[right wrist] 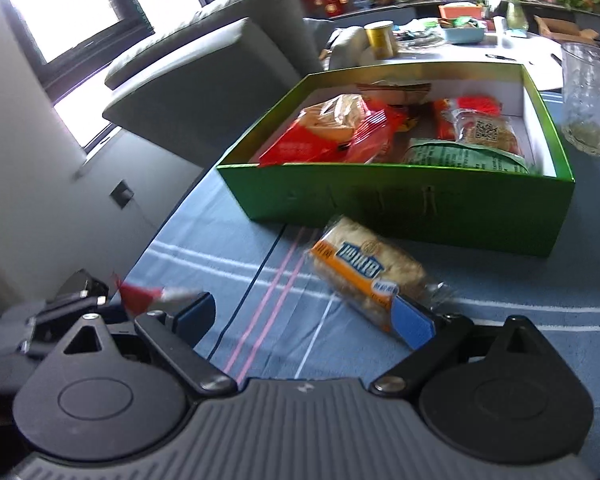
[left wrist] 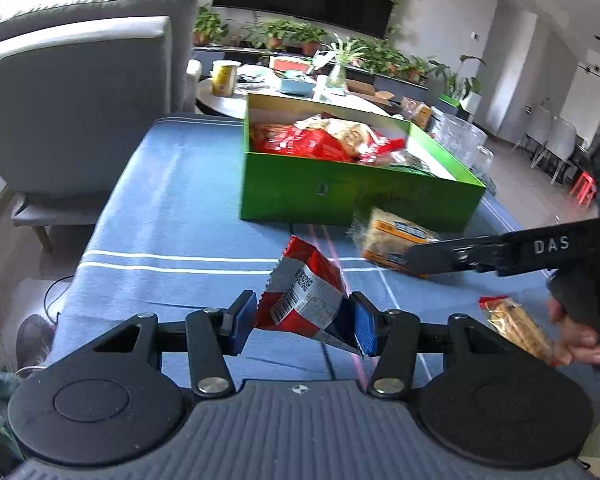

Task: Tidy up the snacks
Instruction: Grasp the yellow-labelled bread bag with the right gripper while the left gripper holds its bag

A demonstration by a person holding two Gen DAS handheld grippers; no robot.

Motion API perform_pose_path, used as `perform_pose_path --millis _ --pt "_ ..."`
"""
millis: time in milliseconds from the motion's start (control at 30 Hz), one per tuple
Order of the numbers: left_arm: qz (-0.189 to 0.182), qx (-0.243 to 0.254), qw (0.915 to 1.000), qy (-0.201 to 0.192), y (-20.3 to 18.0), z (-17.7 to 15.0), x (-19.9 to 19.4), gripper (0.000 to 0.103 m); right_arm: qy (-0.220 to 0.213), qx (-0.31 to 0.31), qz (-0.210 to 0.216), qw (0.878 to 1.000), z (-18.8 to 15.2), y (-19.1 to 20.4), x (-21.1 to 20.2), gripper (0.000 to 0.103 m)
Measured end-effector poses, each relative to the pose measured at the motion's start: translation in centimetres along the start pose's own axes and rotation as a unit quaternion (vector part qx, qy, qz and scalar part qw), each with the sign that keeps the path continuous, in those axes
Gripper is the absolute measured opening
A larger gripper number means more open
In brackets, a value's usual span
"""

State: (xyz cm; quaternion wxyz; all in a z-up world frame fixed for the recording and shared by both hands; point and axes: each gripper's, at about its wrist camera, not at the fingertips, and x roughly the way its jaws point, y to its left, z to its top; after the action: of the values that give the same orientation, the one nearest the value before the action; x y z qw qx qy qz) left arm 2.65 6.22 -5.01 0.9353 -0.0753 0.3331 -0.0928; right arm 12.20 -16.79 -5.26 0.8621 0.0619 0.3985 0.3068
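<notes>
At the bottom centre of the left wrist view, the left gripper is clenched on a red packet, both blue pads pressing its sides so it hangs clear of the blue cloth, likely held ready to go into the box. The packet is red with a silver-grey back panel bearing a barcode and a small square code, its top edge crimped in a zigzag. In the right wrist view the right gripper stands released, jaws wide; its right pad lies at the near end of the orange packet, the left pad well away, so nothing is grasped yet. That packet lies flat mid-frame, clear wrap with an orange and blue label. Beyond it, upper centre, sits the green box, already part filled with snacks.
</notes>
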Motion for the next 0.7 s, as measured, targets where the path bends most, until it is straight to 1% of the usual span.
perform_pose_path --millis 167,233,300,333,400,467,533,700 --pt "0.004 -0.007 0.9999 -0.006 0.5 0.2 -0.3 0.048 -0.026 -0.001 -0.04 0.999 0.5 -0.7 -0.2 0.072" --pt "0.003 -0.008 0.9999 -0.007 0.5 0.2 -0.3 0.048 -0.032 -0.02 -0.056 0.998 0.7 -0.5 0.1 0.072" --pt "0.003 -0.008 1.0 -0.005 0.5 0.2 -0.3 0.048 -0.036 -0.053 -0.066 0.996 0.9 -0.2 0.6 0.072" --pt "0.003 -0.008 1.0 -0.004 0.6 0.2 -0.2 0.048 -0.034 -0.069 -0.065 0.995 0.9 -0.1 0.9 0.072" --pt "0.003 -0.009 0.9999 -0.004 0.5 0.1 -0.3 0.048 -0.028 -0.094 -0.05 0.994 1.2 -0.1 1.6 0.072" --pt "0.004 -0.01 0.9999 -0.004 0.6 0.1 -0.3 0.048 -0.015 -0.109 -0.03 0.994 1.6 -0.2 2.5 0.072" --pt "0.003 -0.01 0.9999 -0.005 0.6 0.2 -0.3 0.048 -0.002 -0.115 -0.023 0.993 2.0 -0.4 3.4 0.072" --pt "0.0 -0.013 0.9999 -0.004 0.7 0.1 -0.2 0.048 0.023 -0.118 -0.043 0.992 2.0 -0.5 5.1 0.072"
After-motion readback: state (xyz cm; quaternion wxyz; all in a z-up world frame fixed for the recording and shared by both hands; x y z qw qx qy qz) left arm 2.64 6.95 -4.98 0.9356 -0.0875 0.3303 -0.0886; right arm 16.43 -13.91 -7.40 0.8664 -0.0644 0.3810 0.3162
